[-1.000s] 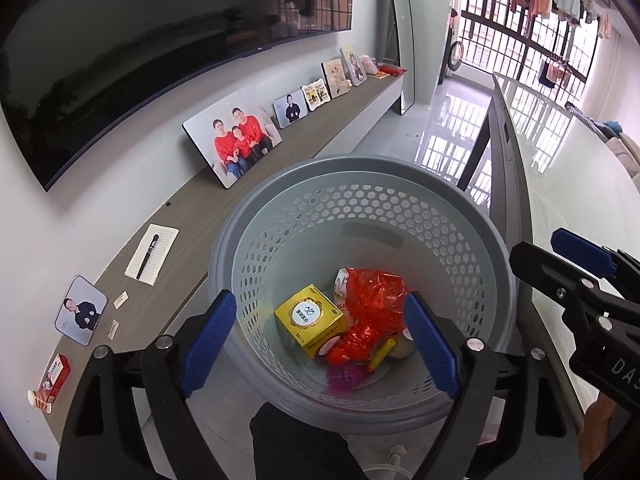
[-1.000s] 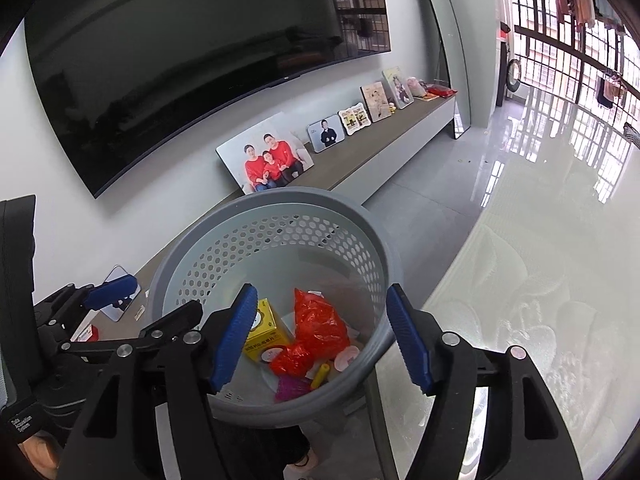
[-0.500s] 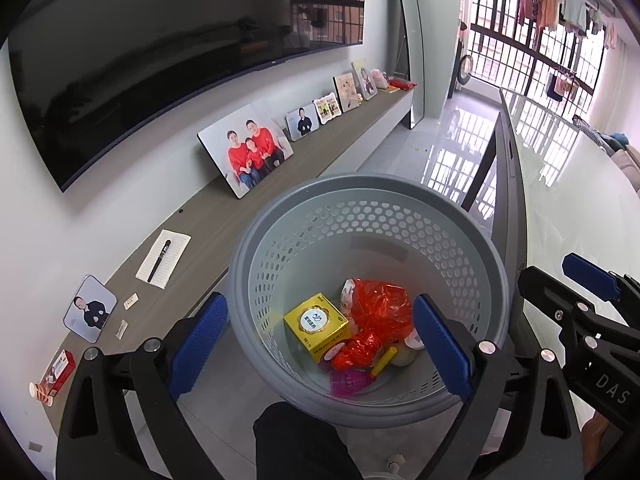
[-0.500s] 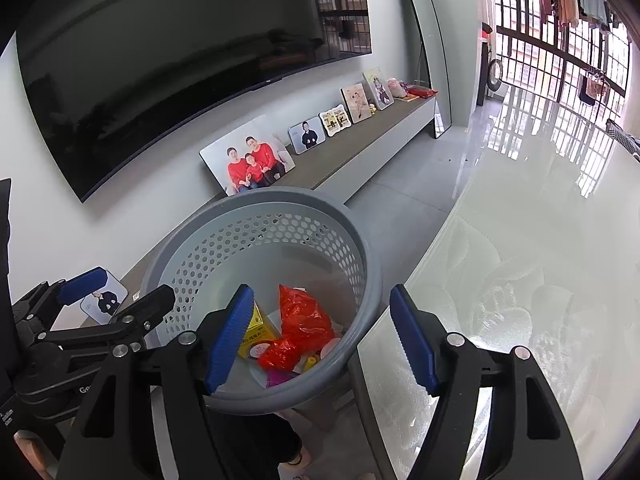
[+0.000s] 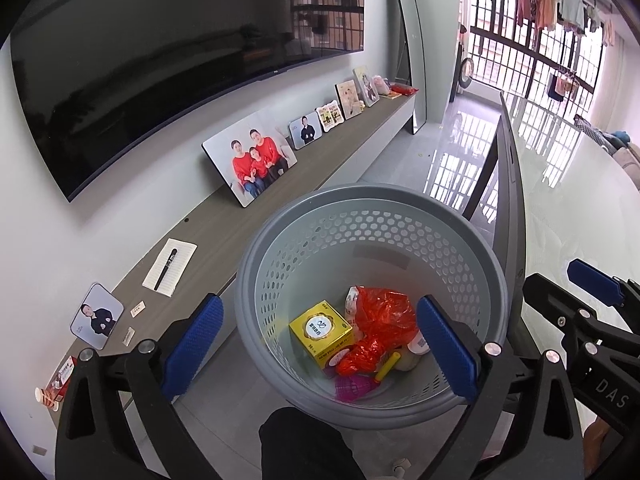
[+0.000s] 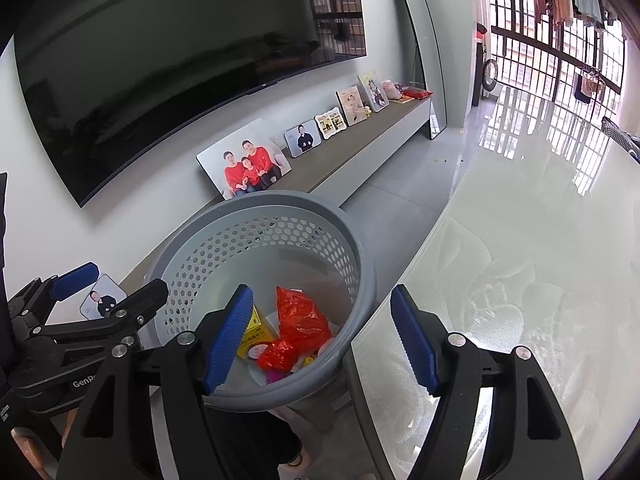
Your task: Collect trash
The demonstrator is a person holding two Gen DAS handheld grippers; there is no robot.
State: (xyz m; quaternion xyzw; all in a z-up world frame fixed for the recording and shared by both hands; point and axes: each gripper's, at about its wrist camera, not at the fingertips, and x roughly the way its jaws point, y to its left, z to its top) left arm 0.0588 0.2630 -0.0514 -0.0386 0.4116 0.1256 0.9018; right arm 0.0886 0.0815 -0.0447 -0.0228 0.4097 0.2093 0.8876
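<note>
The left gripper point(image 5: 318, 350) hangs above a grey perforated waste basket point(image 5: 472, 248), its blue pads far apart and its jaws opening, with nothing pressed between them — the basket's near rim only shows through the gap. The right gripper point(image 6: 322, 338) has its jaws at a middling spread, also empty, over the basket's right rim point(image 6: 366, 264) and the table edge.

The trash lies at the basket's bottom: a yellow carton point(image 5: 320, 330) with a round white emblem on top and small dark print on its side, too small to read; a crumpled red plastic bag point(image 5: 380, 320); a yellow stick-like piece point(image 5: 386, 366); something pink point(image 5: 352, 386); and a white scrap point(image 5: 416, 346) with dark print.

Readable writing is scarce — "DAS" point(image 5: 610, 394) shows on the right gripper's body in the left wrist view, and "GenR" point(image 6: 84, 381), cut off, on the left gripper's body in the right wrist view.

The basket stands on a pale tiled floor point(image 5: 400, 160) beside a glossy white table point(image 6: 540, 280) with a faint floral pattern. Along the wall runs a low wood-topped console point(image 5: 224, 232) bearing a family photo in red tops point(image 5: 250, 160), smaller framed pictures point(image 5: 306, 132), and a notepad with a black pen point(image 5: 170, 266). Above hangs a large dark television point(image 5: 160, 60); a tall mirror point(image 5: 408, 48) leans at the console's far end. Barred windows point(image 5: 520, 40) with hanging laundry close the room.
</note>
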